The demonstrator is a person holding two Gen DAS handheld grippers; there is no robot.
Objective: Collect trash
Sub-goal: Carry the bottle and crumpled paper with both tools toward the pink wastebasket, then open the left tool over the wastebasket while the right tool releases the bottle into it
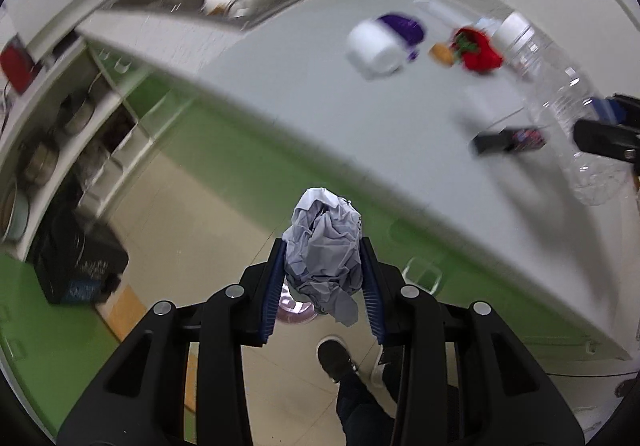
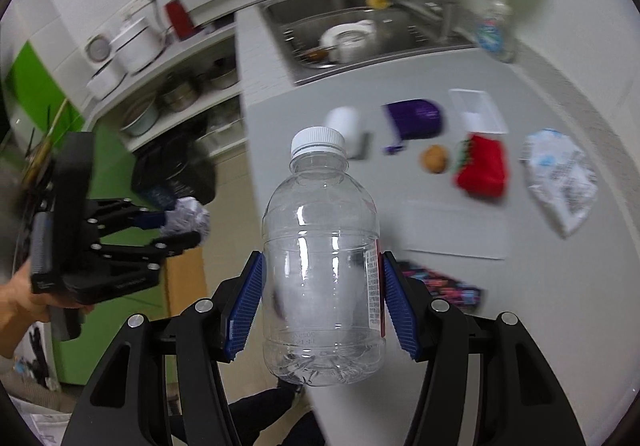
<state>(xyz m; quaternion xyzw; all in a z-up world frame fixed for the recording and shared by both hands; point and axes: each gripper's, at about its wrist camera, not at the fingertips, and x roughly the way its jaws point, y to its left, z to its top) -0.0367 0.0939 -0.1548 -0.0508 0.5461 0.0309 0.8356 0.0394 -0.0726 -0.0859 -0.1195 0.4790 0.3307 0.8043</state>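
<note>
Both of your hands are loaded and out past the near left edge of the table (image 1: 320,94), over the tiled floor (image 1: 192,206). Your left gripper (image 1: 324,266) has its fingers (image 1: 274,286) pinching a crumpled paper ball (image 1: 324,246), which bulges out above the pads. Your right gripper (image 2: 322,298) has its fingers (image 2: 244,310) clamped on the sides of an empty clear bottle (image 2: 320,254); the bottle's long axis runs along the fingers, white cap pointing away from you and base toward the wrist. What the coming move turns on, as I judge it, is the dark bin or bag (image 1: 80,266) on the floor beside the open shelves of pots: it lies to the left of both loads and lower, and your left gripper is the nearer one, with the right trailing just off to its right. The blur makes it hard to say whether that dark thing is really an open trash container, so check it as you close in. Count so far: one paper ball and one bottle in hand. Still on the table I count one crinkled wrapper (image 2: 560,178) at the far right, one dark snack wrapper (image 2: 452,288) near the edge, one flat white sheet (image 2: 456,230), one white cup (image 2: 344,124), one purple container (image 2: 416,118), one red strawberry-shaped item (image 2: 482,170), one small brown round thing (image 2: 434,160), and one labelled bottle (image 2: 494,34) standing by the sink (image 2: 400,30).
</note>
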